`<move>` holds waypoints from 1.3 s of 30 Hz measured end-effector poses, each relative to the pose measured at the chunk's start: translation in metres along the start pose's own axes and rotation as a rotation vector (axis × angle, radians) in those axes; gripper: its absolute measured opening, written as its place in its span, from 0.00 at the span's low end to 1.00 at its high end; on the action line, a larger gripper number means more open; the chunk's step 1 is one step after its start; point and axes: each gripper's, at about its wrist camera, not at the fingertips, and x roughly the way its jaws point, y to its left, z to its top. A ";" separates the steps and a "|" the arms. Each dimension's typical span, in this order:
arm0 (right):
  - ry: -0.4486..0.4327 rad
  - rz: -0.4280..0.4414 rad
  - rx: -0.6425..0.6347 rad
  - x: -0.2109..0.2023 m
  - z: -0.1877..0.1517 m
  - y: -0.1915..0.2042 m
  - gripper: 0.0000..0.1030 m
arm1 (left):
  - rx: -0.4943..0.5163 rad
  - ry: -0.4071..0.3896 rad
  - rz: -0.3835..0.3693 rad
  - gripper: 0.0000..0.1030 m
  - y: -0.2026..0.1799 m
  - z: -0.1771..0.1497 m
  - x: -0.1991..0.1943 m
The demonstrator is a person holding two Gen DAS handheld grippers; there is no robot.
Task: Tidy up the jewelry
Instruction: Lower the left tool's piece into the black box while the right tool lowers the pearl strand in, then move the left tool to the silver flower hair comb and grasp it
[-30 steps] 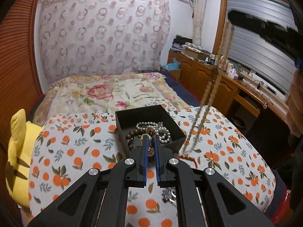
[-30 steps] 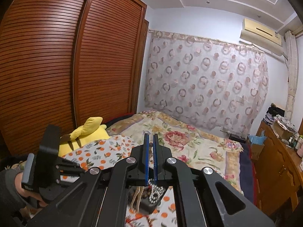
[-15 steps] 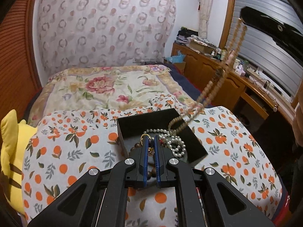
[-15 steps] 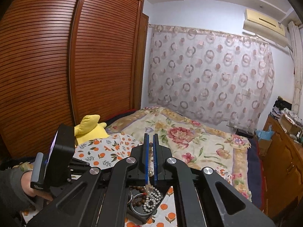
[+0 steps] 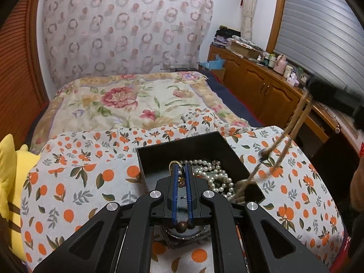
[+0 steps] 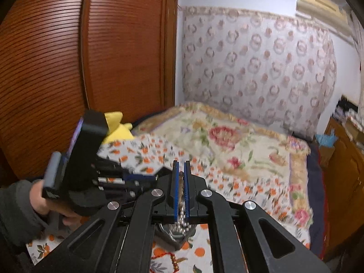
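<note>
1. The left tongs [image 5: 181,173] are clenched on a small gold ring with a dangling charm [image 5: 175,165], held just over the near wall of the open black square box [image 5: 182,146]. The box sits near the far edge of the surface under the orange-print cloth [image 5: 75,177], beside the floral bedspread [image 5: 136,100].
2. A second ago the left tongs hung short of the box. Now their tips are above its inside, with the white pearl strand [image 5: 216,177] heaped just to their right.
3. The right tongs [image 6: 181,182] are clenched on a long tan wooden-bead necklace [image 5: 293,127]. They were high above the cloth; they have since come down low at the right, and the strand now slants down to the box's near right corner, where its lower end already piles up.
4. My reading: both pieces are close to going in. The ring looks ready to drop, while the long strand still needs feeding down so it does not trail over the rim.
5. A red-and-gold beaded piece [image 6: 173,258] remains loose on the cloth near the front edge, so the tidying is not finished.
</note>
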 end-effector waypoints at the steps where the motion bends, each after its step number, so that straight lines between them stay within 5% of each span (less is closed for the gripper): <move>1: 0.012 -0.001 0.008 0.005 -0.004 -0.002 0.05 | 0.002 0.002 0.002 0.05 -0.001 0.001 0.002; 8: 0.070 0.002 0.047 0.030 -0.022 -0.011 0.09 | 0.007 0.002 0.012 0.07 -0.003 0.007 0.008; 11: 0.079 0.002 0.052 0.033 -0.028 -0.012 0.32 | 0.004 -0.006 0.019 0.23 -0.003 0.008 0.008; 19: 0.067 0.005 0.077 0.017 -0.040 -0.014 0.32 | 0.021 -0.037 0.045 0.46 -0.005 -0.001 -0.014; 25: 0.119 0.014 0.091 0.000 -0.081 -0.007 0.32 | 0.040 -0.048 0.047 0.59 -0.008 -0.029 -0.040; 39: 0.210 -0.008 0.102 -0.018 -0.155 0.024 0.32 | 0.002 0.063 -0.022 0.60 -0.038 -0.112 -0.050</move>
